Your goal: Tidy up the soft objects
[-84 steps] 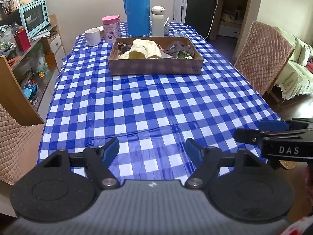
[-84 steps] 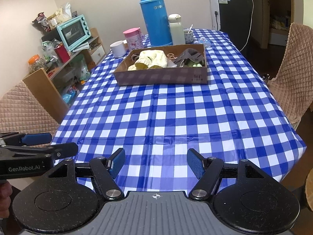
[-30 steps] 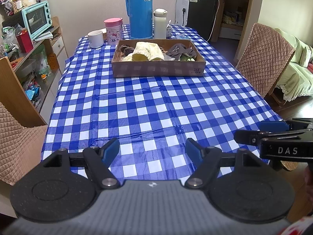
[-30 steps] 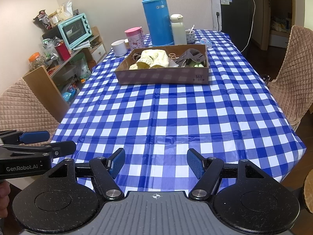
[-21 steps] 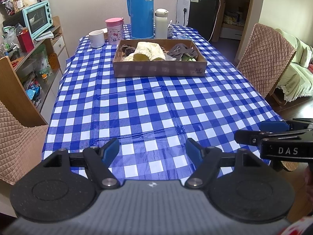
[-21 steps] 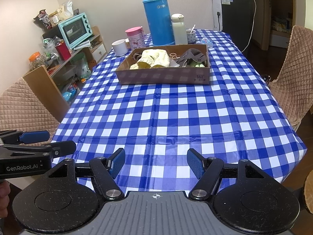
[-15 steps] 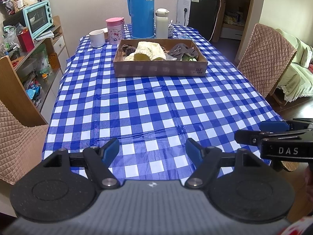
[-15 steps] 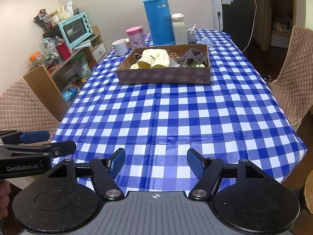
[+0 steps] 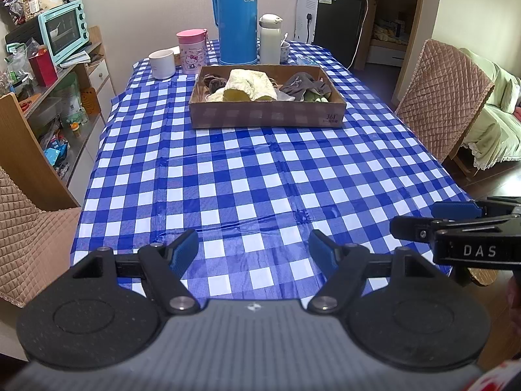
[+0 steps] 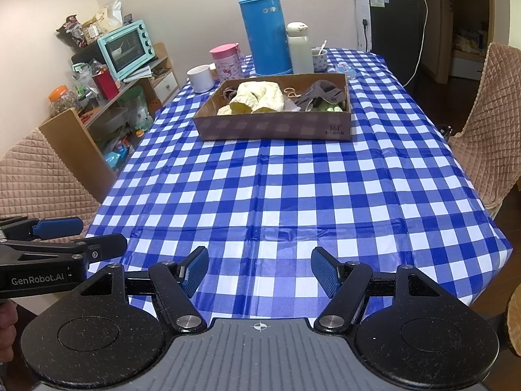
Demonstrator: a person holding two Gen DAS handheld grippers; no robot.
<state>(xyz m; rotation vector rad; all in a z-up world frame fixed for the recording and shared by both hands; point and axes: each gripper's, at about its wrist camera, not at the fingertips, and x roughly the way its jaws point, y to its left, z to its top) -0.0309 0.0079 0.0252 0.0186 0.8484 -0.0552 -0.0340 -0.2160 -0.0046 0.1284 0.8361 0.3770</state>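
Note:
A shallow cardboard box (image 9: 267, 118) (image 10: 276, 129) sits far across the blue-and-white checked table (image 9: 247, 176) (image 10: 293, 189). Inside lie a cream fluffy cloth (image 9: 249, 85) (image 10: 260, 96), grey socks (image 9: 301, 85) (image 10: 320, 95) and small green pieces (image 10: 330, 107). My left gripper (image 9: 253, 250) hangs open over the table's near edge, nothing between its blue pads. My right gripper (image 10: 259, 268) is open too, beside it, also empty. Each gripper shows at the other view's side edge.
Behind the box stand a tall blue thermos (image 9: 237, 16), a white flask (image 9: 269, 37), a pink cup (image 9: 191, 50) and a white mug (image 9: 161, 63). Quilted chairs (image 9: 443, 94) (image 10: 35, 182) flank the table. A cluttered shelf with a mint oven (image 10: 125, 47) is on the left.
Since the oldest frames the box has drifted slightly lower and rightward in both views; over the last second the scene holds nearly still. Both grippers stay open.

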